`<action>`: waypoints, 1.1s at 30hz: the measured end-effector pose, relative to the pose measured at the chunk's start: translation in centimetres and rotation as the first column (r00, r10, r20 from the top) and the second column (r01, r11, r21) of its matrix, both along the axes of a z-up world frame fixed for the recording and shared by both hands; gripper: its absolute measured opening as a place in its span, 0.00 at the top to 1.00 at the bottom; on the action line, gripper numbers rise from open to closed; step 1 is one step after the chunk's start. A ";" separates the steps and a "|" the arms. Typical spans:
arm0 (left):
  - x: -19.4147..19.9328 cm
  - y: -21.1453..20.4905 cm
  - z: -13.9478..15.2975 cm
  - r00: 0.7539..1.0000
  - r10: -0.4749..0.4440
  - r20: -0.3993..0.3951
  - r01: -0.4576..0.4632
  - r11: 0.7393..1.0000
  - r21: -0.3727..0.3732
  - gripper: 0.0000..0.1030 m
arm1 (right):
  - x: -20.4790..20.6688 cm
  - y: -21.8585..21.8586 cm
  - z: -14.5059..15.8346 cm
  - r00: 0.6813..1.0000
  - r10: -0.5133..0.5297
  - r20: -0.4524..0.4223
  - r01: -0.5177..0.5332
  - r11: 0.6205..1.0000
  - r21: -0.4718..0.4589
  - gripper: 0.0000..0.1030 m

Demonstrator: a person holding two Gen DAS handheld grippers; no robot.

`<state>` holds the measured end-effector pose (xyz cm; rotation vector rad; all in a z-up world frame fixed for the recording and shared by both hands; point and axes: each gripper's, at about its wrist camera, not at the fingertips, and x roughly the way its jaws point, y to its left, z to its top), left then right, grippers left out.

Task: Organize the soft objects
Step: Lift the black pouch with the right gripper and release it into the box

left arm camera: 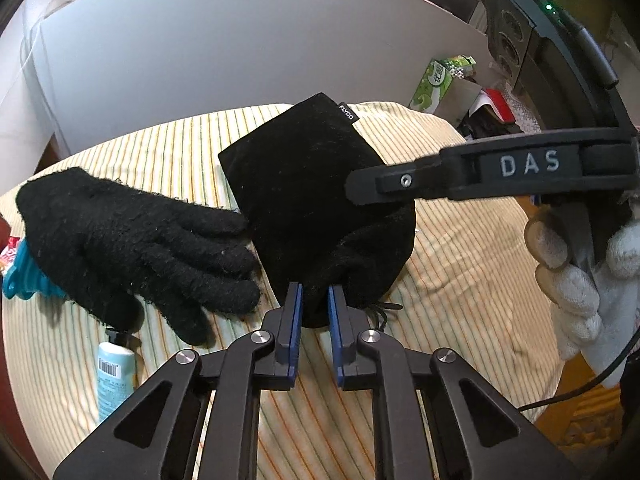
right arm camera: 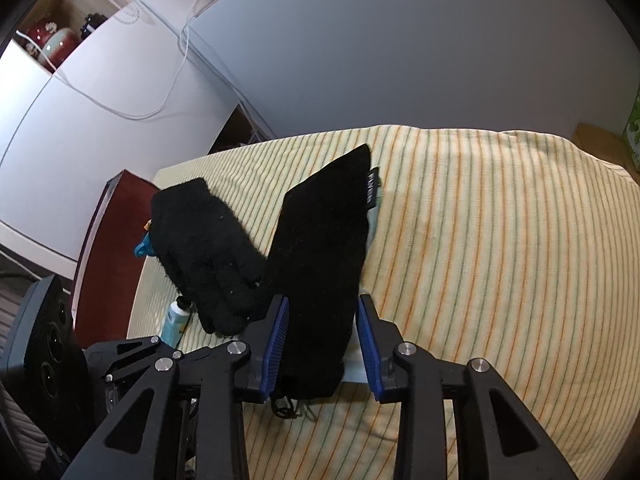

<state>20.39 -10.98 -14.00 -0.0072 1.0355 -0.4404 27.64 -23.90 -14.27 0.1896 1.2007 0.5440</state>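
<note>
Black pouch point(left arm camera: 320, 200) lies on the striped cloth point(left arm camera: 460, 248) covering the surface, w/ a black glove point(left arm camera: 132, 240) just left of it, fingertips touching. Left hand-held gripper point(left arm camera: 315, 304) is pinched on the pouch's gathered drawstring end. Right hand-held gripper point(right arm camera: 322, 344) sits open, blue pads either side of the pouch. Small tube point(left arm camera: 114, 376) lies near the glove.

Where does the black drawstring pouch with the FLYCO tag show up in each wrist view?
Left wrist: black pouch sits centre frame, its drawstring end between the left gripper fingers.
Right wrist: pouch runs up from the open right gripper, slightly left of centre.
Shared landmark: black glove lies immediately left of it in both.
</note>
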 end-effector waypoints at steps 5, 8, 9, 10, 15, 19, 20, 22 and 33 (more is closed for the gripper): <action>0.2 0.4 0.0 1.000 0.024 0.001 -0.024 0.999 -0.024 0.93 | -0.1 0.3 -0.2 1.000 -0.002 -0.010 0.002 1.000 0.005 0.82; -0.1 0.9 0.2 0.999 0.031 0.006 -0.031 0.999 -0.034 0.94 | -0.3 0.0 0.2 1.000 -0.012 -0.012 0.012 0.999 0.035 0.85; -0.3 1.1 0.4 0.999 0.033 0.012 -0.032 0.999 -0.037 0.94 | -0.4 0.0 0.5 1.000 -0.014 -0.009 0.014 0.999 0.046 0.85; -0.4 1.3 0.7 0.999 0.035 0.019 -0.034 0.999 -0.041 0.94 | -0.5 0.0 0.7 1.000 -0.013 -0.004 0.014 0.999 0.050 0.85; -1.3 2.2 2.4 0.998 0.043 0.054 -0.040 0.997 -0.064 0.94 | -1.6 0.4 3.0 0.999 -0.003 0.040 0.001 0.998 0.066 0.86; -2.1 3.6 4.0 0.995 0.055 0.084 -0.047 0.995 -0.088 0.94 | -2.3 1.1 5.3 0.997 0.010 0.079 -0.016 0.997 0.076 0.86; -2.3 4.1 4.5 0.994 0.059 0.094 -0.051 0.994 -0.093 0.94 | -2.5 1.4 6.0 0.996 0.014 0.091 -0.021 0.997 0.078 0.86; -2.8 5.2 5.4 0.991 0.070 0.112 -0.058 0.993 -0.102 0.94 | -2.8 2.0 7.2 0.993 0.023 0.112 -0.032 0.996 0.080 0.86; -5.4 12.9 9.7 0.961 0.188 0.202 -0.166 0.979 -0.121 0.94 | -4.0 9.7 12.5 0.972 0.125 0.199 -0.146 0.985 0.095 0.86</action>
